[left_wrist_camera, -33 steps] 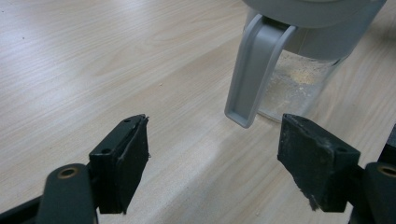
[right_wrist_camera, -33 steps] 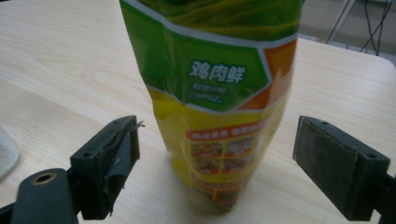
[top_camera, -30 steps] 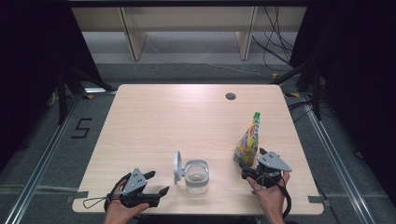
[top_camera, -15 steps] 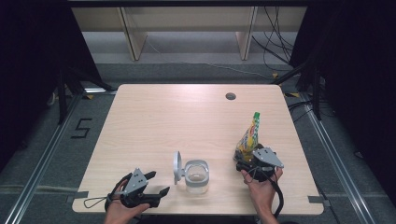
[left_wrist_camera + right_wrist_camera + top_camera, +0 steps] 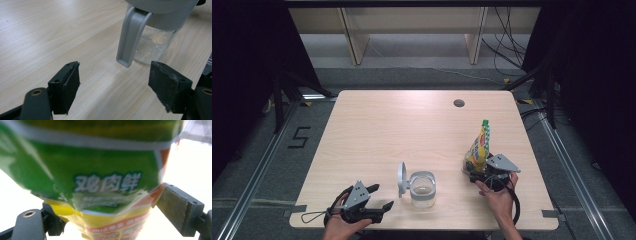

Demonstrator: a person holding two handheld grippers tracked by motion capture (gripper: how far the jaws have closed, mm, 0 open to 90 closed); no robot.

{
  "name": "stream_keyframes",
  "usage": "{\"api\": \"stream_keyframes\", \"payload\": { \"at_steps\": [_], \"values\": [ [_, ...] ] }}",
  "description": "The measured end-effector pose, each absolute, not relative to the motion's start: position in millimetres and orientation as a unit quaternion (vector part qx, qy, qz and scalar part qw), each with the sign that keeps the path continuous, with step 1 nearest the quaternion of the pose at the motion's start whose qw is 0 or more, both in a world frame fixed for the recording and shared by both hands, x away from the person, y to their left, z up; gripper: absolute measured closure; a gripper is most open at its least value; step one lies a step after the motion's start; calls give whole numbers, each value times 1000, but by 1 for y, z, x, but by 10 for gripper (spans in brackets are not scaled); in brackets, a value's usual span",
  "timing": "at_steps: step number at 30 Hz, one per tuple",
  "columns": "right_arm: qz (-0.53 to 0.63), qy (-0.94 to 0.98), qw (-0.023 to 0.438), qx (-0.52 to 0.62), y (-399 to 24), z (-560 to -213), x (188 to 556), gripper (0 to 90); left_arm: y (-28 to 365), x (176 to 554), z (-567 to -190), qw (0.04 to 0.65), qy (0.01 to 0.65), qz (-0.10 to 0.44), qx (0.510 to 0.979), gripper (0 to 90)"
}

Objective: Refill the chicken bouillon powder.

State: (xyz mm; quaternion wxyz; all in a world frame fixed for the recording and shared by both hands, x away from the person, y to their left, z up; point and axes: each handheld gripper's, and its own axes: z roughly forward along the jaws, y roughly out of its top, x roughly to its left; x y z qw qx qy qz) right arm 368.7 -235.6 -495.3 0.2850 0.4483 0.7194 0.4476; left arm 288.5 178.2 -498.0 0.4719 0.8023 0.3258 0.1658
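Since a second ago the right gripper (image 5: 475,172) has slid forward until the green-and-yellow seasoning pouch (image 5: 478,146) stands between its jaws, which look nearly closed on it. The left gripper (image 5: 379,197) rests wide open, with the clear jar (image 5: 160,32) and its raised grey lid (image 5: 130,37) just ahead. Judging by this, the grasp is in hand; next, squeeze firmly and lift the pouch toward the jar.

Light wooden desk (image 5: 412,130) with a round cable hole (image 5: 459,103), grey carpet floor (image 5: 257,155), pale shelf unit (image 5: 412,25) behind, loose black cables (image 5: 507,45), dark surroundings
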Motion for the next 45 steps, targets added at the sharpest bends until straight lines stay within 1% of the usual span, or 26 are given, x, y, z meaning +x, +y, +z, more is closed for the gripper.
{"api": "stream_keyframes", "payload": {
  "at_steps": [2,3,4,5,7,8,9,10,11,13,14,15,17,18,20,21,24,25,26,28,30,36,40,44,45],
  "values": [
    [451,742,278,410,-247,-493,374,195,177,288,-499,471,336,162,799,244],
    [456,749,258,406,-250,-493,374,196,177,288,-499,471,334,162,800,244],
    [461,759,251,385,-256,-493,377,199,177,288,-500,471,335,161,800,244],
    [465,761,257,372,-260,-493,379,200,177,288,-499,468,335,162,802,244],
    [467,766,246,366,-264,-493,380,202,176,289,-500,470,329,163,803,244],
    [468,758,224,395,-261,-493,375,202,176,289,-500,470,328,163,803,244],
    [467,756,241,390,-262,-494,376,202,177,290,-500,464,326,165,807,244],
    [474,747,243,398,-259,-495,375,201,176,290,-500,466,328,164,805,244],
    [473,737,258,408,-257,-496,372,198,175,290,-501,468,329,161,804,244],
    [479,713,256,444,-250,-501,367,186,174,289,-501,472,341,154,799,244],
    [483,700,255,460,-246,-503,365,177,175,290,-501,467,335,159,803,244],
    [477,695,268,467,-244,-504,364,164,176,290,-500,468,332,159,803,244],
    [487,674,274,484,-238,-505,363,175,176,289,-500,475,327,156,802,242],
    [491,673,296,467,-238,-507,368,176,175,288,-501,479,336,150,797,242],
    [494,663,299,477,-235,-508,367,166,176,289,-500,479,323,153,802,242],
    [498,654,299,485,-233,-509,367,175,175,289,-500,478,324,150,803,242],
    [497,647,319,482,-233,-512,368,168,175,290,-501,480,335,140,799,242],
    [489,650,317,487,-233,-512,367,172,175,291,-501,480,327,143,801,242],
    [498,643,327,482,-231,-514,368,179,175,291,-501,479,329,142,802,242],
    [495,641,327,488,-229,-515,368,180,175,291,-501,479,329,142,801,242],
    [498,638,332,483,-227,-516,370,199,175,291,-501,478,329,143,802,242],
    [499,640,337,478,-227,-516,372,198,176,291,-501,474,330,145,803,242],
    [479,649,362,467,-225,-516,373,199,174,291,-502,479,332,141,800,242],
    [486,642,357,474,-223,-516,373,202,174,291,-502,479,331,141,800,242],
    [486,638,366,471,-223,-517,375,202,175,291,-502,480,331,141,800,242]
  ]
}}
